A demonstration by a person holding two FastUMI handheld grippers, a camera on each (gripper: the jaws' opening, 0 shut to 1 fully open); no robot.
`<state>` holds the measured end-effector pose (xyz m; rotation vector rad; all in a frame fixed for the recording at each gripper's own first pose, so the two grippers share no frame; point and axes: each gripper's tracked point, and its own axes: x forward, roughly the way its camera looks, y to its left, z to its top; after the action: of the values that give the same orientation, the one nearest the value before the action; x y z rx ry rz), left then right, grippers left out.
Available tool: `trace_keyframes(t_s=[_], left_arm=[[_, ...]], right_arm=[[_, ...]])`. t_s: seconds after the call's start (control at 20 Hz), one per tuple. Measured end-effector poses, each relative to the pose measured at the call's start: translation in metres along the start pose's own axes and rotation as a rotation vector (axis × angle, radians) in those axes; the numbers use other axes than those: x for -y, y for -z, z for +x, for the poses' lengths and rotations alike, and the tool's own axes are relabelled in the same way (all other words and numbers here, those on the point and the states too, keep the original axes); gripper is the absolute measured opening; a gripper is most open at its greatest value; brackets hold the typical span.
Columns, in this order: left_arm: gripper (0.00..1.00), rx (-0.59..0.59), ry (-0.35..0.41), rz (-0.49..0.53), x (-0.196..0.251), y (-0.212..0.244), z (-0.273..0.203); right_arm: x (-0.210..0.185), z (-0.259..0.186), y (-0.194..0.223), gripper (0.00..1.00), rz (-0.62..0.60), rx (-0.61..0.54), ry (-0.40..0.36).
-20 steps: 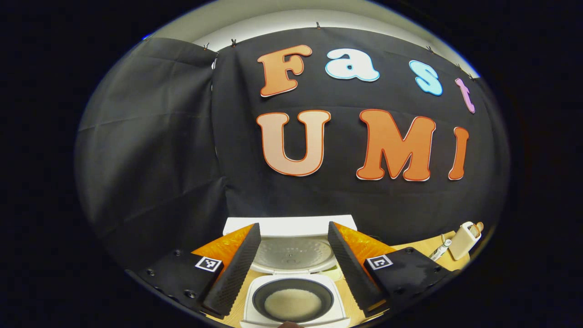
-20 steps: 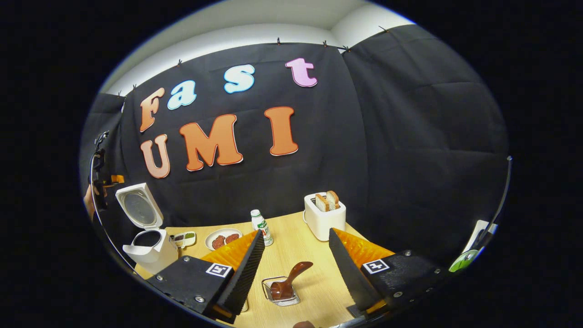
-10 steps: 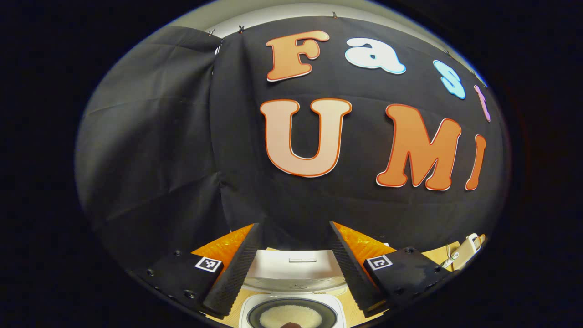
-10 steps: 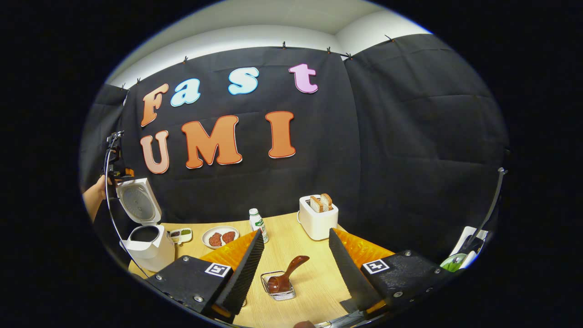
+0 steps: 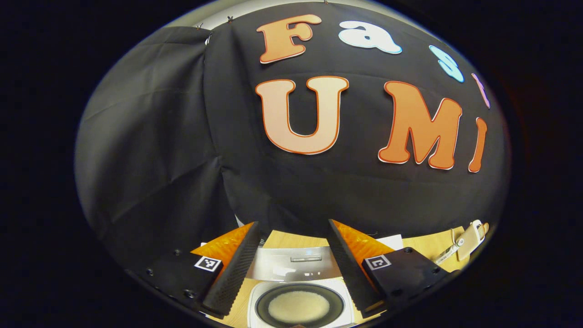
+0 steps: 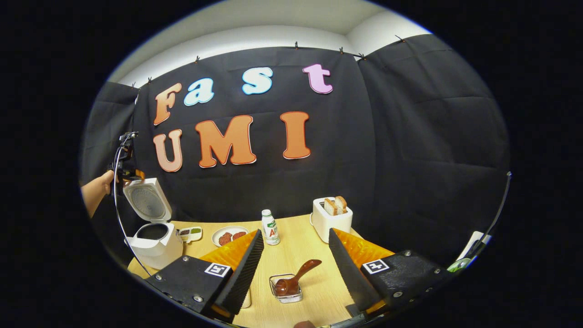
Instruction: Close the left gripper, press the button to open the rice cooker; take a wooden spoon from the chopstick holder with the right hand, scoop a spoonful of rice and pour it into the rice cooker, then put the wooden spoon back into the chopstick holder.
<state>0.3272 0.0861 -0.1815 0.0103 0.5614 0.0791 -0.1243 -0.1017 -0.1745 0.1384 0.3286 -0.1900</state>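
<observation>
White rice lies in the rice cooker (image 5: 300,305) pot at six o'clock beneath the left gripper (image 5: 294,269), whose fingers are spread wide. The raised lid (image 5: 296,264) is judged best lowered squarely. The right gripper (image 6: 296,273), spread too, holds nothing; the wooden spoon (image 6: 296,278) stands tilted at six o'clock in its wire holder (image 6: 286,296).

Your left gripper (image 5: 294,255) has moved up over the open rice cooker (image 5: 300,306), its raised lid (image 5: 298,264) now seen from above with the wall nearer, your right gripper (image 6: 294,262) has drifted slightly, wooden spoon (image 6: 296,279) now nearer centre between its spread fingers
</observation>
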Motion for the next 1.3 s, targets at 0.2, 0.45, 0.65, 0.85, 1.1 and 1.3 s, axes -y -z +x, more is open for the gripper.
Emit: trace_keyframes(t_s=[0.2,0.45,0.65,0.85,1.1,1.3], left_arm=[[0.98,-0.123,0.039,-0.011,0.007,0.041,-0.026],[0.98,-0.310,0.058,0.003,0.011,0.139,-0.058],[0.97,-0.416,0.029,-0.025,0.010,0.194,-0.080],[0.97,-0.477,0.000,-0.040,0.004,0.231,-0.090],[0.98,-0.483,-0.022,-0.053,0.007,0.262,-0.077],[1.00,-0.463,-0.026,-0.039,0.010,0.259,-0.081]], right_arm=[[-0.009,0.007,0.003,0.90,0.029,-0.003,-0.062],[-0.005,0.016,0.003,0.90,0.030,0.008,-0.098],[-0.005,0.021,0.003,0.90,0.029,0.004,-0.121],[-0.013,0.026,0.010,0.90,0.024,-0.007,-0.151],[-0.023,0.032,0.019,0.90,0.020,-0.032,-0.180],[-0.032,0.034,0.025,0.90,0.019,-0.045,-0.204]])
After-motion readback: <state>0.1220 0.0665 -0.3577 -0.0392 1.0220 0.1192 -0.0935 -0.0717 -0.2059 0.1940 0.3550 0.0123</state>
